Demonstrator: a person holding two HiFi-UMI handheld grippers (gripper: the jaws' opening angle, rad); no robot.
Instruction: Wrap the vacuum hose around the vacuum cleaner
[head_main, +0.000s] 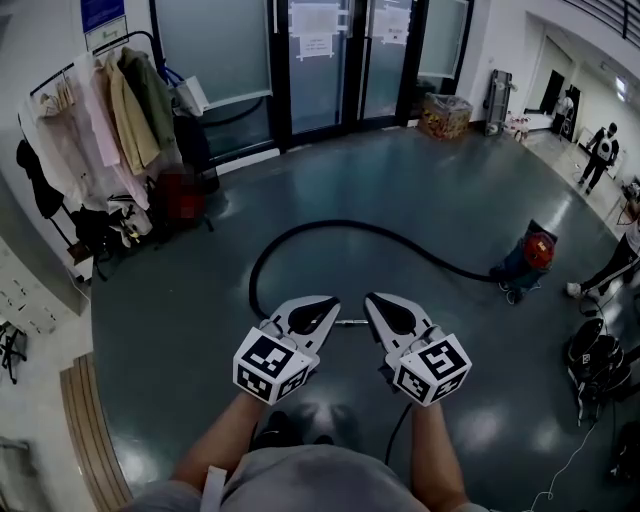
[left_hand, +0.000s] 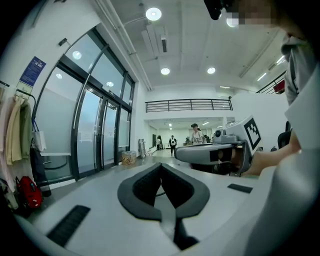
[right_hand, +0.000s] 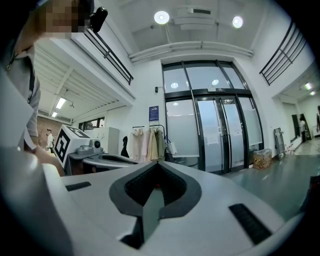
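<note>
The fingers (left_hand: 142, 187) of the left gripper (head_main: 333, 301) are pressed together and hold nothing. The fingers (right_hand: 172, 187) of the right gripper (head_main: 371, 299) are also closed on nothing. The person holds both grippers side by side in front of the body, nearly level, with the tips turned a little toward each other. I think the jaws are kept closed because there is nothing to grip yet, and both grippers point toward the work.

Just beyond the tips the vacuum hose (head_main: 340, 222) lies on the floor (head_main: 200, 330). It is black and makes one wide open curve: it goes up from beside the left gripper, bends over, and runs to the right until it meets the vacuum cleaner (head_main: 530, 255), a small red and blue body. No part of the hose lies around the cleaner, so in my judgement the wrapping is not yet begun.

The floor is dark, smooth and shiny. At the left stands a coat rack (head_main: 100, 100) with light jackets. At the far side are the glass doors (head_main: 320, 60) with dark frames, and a basket (head_main: 447, 115) stands near them. At the far right some people (head_main: 603, 150) stand, well apart from the hose.
</note>
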